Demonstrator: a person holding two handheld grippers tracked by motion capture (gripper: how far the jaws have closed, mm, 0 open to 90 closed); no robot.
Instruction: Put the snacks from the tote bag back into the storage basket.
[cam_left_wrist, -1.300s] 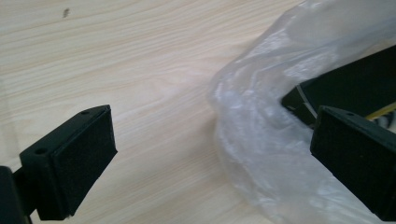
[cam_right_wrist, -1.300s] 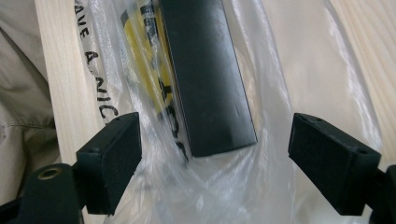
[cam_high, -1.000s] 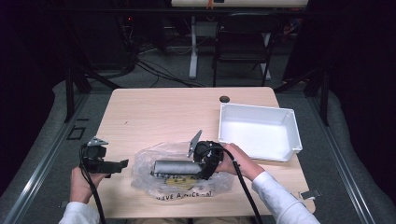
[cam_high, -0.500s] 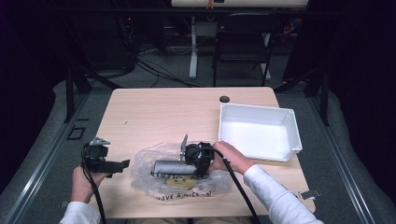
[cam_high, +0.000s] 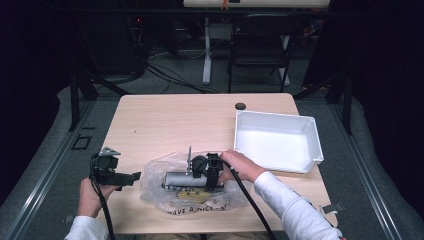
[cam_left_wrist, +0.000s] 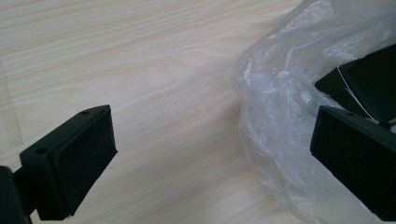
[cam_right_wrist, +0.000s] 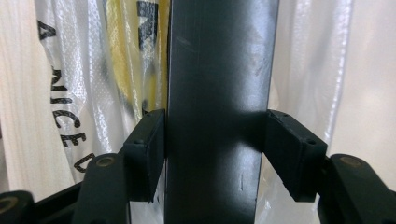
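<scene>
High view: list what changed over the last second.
The right gripper moved left along the bag; its fingers have just been closing and now clamp the dark metal part lying on the bag. The left gripper, open, bag and white tray stayed put.

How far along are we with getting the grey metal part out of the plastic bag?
Done: the right gripper, its jaws having just been closing, clamps the grey metal part from both sides. In hand: the part lies on the plastic bag, not yet lifted. Left: the open left gripper waits beside the bag; the white tray holds nothing.
</scene>
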